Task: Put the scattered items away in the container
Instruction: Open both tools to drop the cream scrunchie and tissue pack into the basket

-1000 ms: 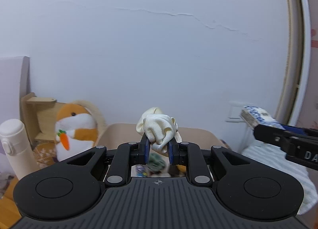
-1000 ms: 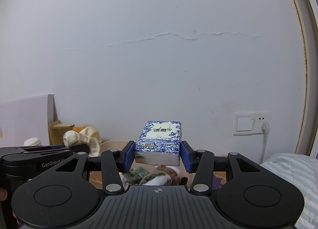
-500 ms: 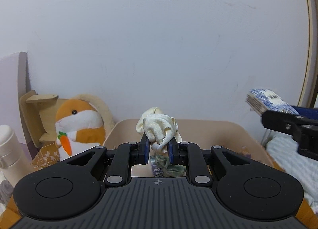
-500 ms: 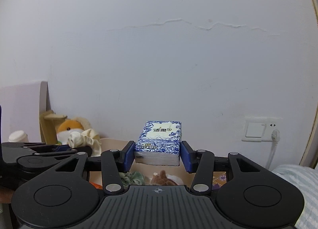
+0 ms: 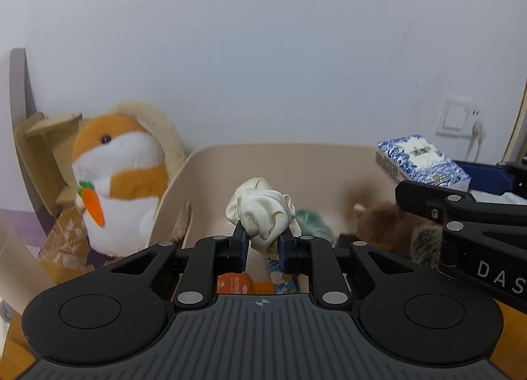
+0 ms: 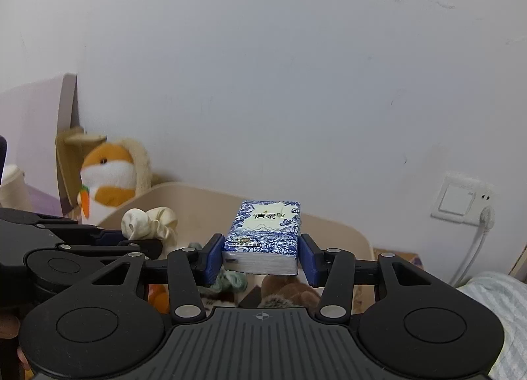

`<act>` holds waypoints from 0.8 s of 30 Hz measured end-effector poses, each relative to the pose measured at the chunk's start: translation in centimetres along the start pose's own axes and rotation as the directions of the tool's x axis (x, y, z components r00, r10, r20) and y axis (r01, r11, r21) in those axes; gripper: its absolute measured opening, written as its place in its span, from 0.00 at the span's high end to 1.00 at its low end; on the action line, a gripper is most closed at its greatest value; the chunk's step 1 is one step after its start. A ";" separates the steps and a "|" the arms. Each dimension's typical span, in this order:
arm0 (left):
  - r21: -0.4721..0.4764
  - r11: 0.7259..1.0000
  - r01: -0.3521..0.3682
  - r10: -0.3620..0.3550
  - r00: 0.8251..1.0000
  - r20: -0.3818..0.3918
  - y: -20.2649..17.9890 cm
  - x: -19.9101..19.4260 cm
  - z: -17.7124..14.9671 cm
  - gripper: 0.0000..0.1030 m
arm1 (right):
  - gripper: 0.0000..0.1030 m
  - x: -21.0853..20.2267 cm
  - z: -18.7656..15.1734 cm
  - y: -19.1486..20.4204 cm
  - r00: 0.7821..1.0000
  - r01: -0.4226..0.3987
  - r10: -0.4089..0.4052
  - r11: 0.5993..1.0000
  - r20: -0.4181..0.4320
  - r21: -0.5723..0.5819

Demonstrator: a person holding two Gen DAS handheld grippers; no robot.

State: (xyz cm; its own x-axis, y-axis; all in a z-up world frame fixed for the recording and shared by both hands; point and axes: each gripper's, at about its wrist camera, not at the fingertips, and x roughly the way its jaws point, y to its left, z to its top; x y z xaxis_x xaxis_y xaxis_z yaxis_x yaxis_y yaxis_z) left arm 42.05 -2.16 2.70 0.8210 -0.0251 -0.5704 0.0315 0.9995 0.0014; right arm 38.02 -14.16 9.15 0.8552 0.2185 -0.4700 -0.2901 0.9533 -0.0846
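My left gripper (image 5: 262,244) is shut on a crumpled cream cloth (image 5: 263,215), held over the near side of a beige bin (image 5: 286,162). My right gripper (image 6: 262,259) is shut on a blue-and-white tissue pack (image 6: 265,235), also above the bin (image 6: 336,228). In the left wrist view that tissue pack (image 5: 418,162) and the right gripper's arm sit at the right, over the bin's right side. In the right wrist view the cream cloth (image 6: 148,222) shows at the left. Inside the bin lie a green fabric item (image 5: 313,220), a brown furry toy (image 5: 385,222) and an orange packet (image 5: 234,283).
An orange-and-white plush with a carrot (image 5: 118,179) leans on a wooden stand (image 5: 36,149) left of the bin. A wall switch with a plugged cable (image 6: 461,202) is at the right, above striped bedding (image 6: 494,301). A white bottle (image 6: 11,189) stands far left.
Both grippers have moved forward and down toward the bin, which now fills more of each view. Their holds on the cloth and the tissue pack are unchanged.
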 end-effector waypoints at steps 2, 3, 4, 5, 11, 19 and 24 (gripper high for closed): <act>0.002 1.000 -0.004 0.004 1.000 -0.015 0.2 0.6 -0.2 0.82 | 0.56 0.6 0.0 0.3 1.000 0.014 -0.015 1.000 -0.007 -0.019; 0.000 1.000 -0.006 0.006 1.000 -0.019 0.4 0.8 -0.3 0.82 | 0.56 0.7 -0.3 0.1 1.000 0.021 -0.021 0.999 -0.010 -0.025; -0.002 1.000 -0.008 0.008 1.000 -0.025 0.5 0.9 -0.4 0.82 | 0.56 0.9 -0.4 0.0 1.000 0.024 -0.024 0.999 -0.013 -0.028; -0.004 1.000 -0.008 0.008 0.999 -0.031 0.6 1.0 -0.4 0.81 | 0.56 1.0 -0.5 -0.2 0.999 0.027 -0.027 0.999 -0.019 -0.027; -0.026 1.000 0.010 -0.011 0.999 -0.052 1.4 1.1 -0.6 0.77 | 0.56 1.4 -1.0 -0.7 0.998 0.050 -0.050 0.999 -0.037 -0.011; -0.030 1.000 0.009 -0.009 1.000 0.017 1.7 -0.8 -0.5 0.30 | 0.37 -0.7 -1.2 -1.1 0.997 0.081 -0.080 0.997 0.017 -0.015; -0.020 1.000 0.024 -0.023 0.998 0.051 1.8 -2.1 -1.0 0.26 | 0.28 -3.3 -1.9 -1.6 0.995 0.085 -0.084 0.996 0.061 -0.015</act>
State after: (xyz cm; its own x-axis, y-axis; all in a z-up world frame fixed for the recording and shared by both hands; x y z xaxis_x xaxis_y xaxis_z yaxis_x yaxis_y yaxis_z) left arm 39.82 -0.33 3.10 0.8480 -0.0491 -0.5277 0.0401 0.9988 -0.0285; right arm 34.84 -16.80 9.13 0.9012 0.1501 -0.4067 -0.2226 0.9652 -0.1371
